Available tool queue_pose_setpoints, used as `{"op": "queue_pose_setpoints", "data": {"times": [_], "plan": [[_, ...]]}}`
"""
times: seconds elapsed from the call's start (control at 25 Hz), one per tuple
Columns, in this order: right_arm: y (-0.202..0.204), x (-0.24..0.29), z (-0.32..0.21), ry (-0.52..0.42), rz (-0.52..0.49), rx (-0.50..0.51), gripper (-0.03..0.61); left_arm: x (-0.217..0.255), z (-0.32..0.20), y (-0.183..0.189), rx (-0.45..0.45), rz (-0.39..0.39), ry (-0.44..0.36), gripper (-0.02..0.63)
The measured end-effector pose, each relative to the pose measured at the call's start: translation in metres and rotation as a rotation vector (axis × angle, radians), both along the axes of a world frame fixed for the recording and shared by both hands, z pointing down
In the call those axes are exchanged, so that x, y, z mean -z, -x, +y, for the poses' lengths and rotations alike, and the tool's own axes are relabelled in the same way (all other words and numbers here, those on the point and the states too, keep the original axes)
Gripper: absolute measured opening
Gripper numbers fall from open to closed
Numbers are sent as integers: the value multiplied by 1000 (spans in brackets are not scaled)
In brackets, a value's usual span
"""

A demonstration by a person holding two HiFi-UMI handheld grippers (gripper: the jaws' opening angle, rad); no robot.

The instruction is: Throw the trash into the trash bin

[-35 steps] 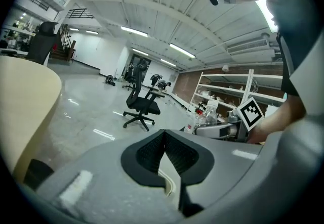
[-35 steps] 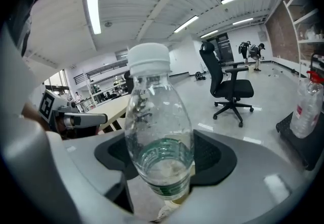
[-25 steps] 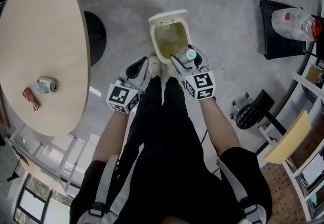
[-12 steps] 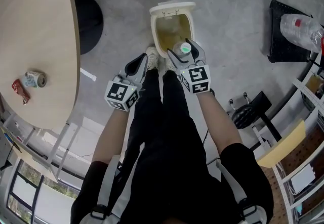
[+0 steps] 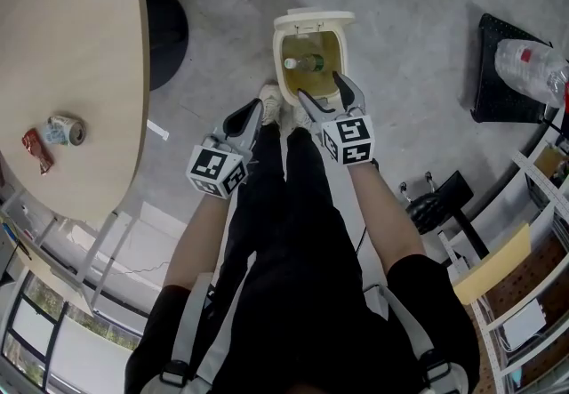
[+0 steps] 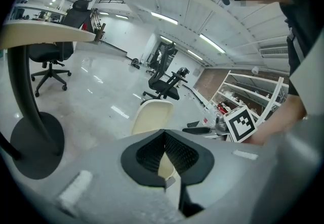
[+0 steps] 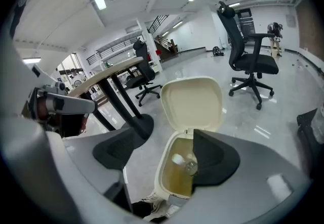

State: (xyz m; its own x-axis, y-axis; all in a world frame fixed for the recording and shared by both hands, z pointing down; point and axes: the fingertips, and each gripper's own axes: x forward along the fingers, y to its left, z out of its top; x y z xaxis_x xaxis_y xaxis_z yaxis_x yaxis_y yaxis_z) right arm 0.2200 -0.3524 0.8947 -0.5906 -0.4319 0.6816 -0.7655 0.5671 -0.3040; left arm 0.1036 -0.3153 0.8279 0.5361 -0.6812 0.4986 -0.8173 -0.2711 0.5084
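Note:
A cream trash bin point(image 5: 331, 44) stands on the floor with its lid point(image 7: 192, 102) flipped up. A clear plastic bottle point(image 5: 304, 62) with a pale cap lies inside it, also visible in the right gripper view point(image 7: 184, 163). My right gripper point(image 5: 326, 97) hovers at the bin's near rim. Its jaws have just been opening and stand wide apart with nothing between them point(image 7: 169, 154). My left gripper point(image 5: 246, 119) hangs to the left of the bin over the person's shoes, pads point(image 6: 174, 153) pressed together and empty. A crushed can point(image 5: 65, 130) and a red wrapper point(image 5: 33, 149) lie on the table.
The oval wooden table point(image 5: 71, 36) fills the left, with its black round base point(image 5: 167, 23) close to the bin. A black stand holding a plastic bag point(image 5: 524, 63) sits at the right, with shelving point(image 5: 524, 312) and a black caster frame point(image 5: 431, 205) below it. The person's legs stand just behind the bin.
The bottle has left my right gripper and dropped into the bin. The right jaws have spread wider. Both grippers have sunk a little towards the bin.

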Motion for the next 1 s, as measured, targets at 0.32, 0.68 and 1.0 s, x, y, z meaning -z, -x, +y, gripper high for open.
{"op": "queue_pose_setpoints", "data": {"times": [0.32, 0.68, 1.0], "plan": [[-11, 36, -3, -63, -10, -25, 255, 23, -8, 1, 3, 9, -31, 0], [-32, 140, -46, -237, -64, -63, 109, 106, -54, 3, 30, -21, -204, 0], [-52, 260, -58, -398, -147, -96, 63, 226, -75, 9, 108, -23, -408, 0]]}}
